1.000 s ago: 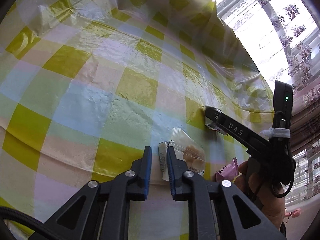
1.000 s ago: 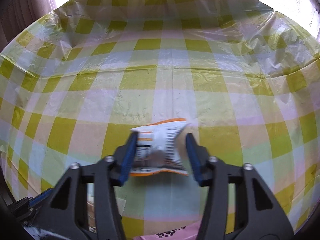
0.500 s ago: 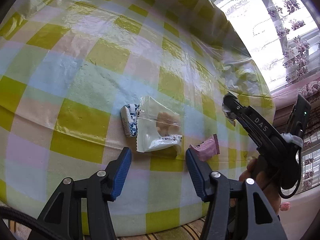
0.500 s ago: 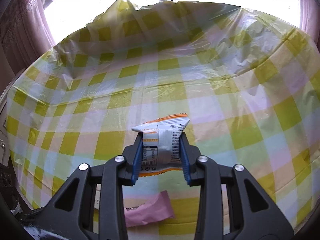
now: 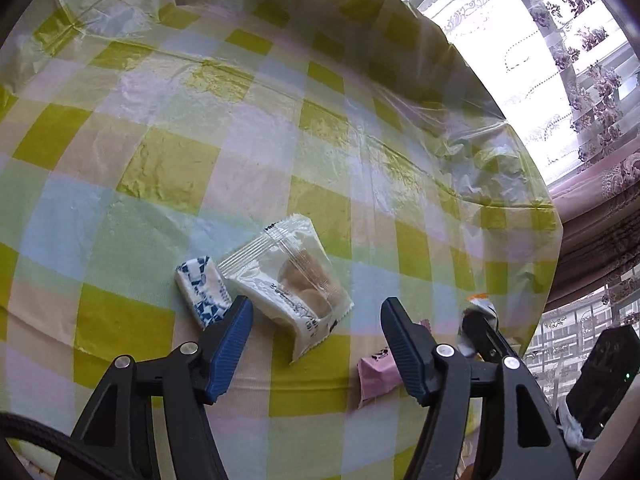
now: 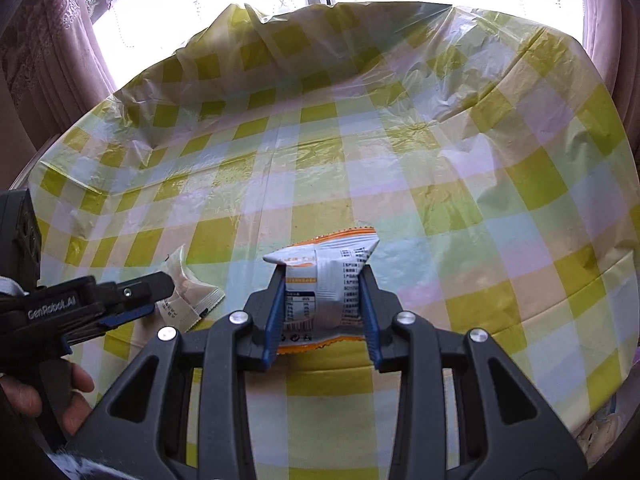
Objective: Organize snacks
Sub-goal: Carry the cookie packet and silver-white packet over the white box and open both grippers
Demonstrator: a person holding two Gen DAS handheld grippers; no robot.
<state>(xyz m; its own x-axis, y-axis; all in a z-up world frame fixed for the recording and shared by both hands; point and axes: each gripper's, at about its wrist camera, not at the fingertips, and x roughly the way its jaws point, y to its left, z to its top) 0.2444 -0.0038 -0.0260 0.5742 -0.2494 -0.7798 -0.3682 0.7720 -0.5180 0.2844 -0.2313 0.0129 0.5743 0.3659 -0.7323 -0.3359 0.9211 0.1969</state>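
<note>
Three snacks lie on the tabletop (image 5: pixel 168 168): clear cracker packet (image 5: pixel 292 280), blue-white candy (image 5: pixel 202 290) beside it, pink packet (image 5: pixel 374 376) nearby. Left claw (image 5: pixel 316 344), just opening, stands released; right claw (image 6: pixel 322 316) grasps orange-white packet (image 6: pixel 324 280).

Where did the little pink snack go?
In the left wrist view, the pink snack packet lies on the checked tablecloth, half hidden behind the left gripper's right finger, just right of the clear cookie packet.

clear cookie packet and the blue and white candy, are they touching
Touching: the left wrist view shows the clear cookie packet overlapping the blue and white candy edge, no tablecloth between.
</note>
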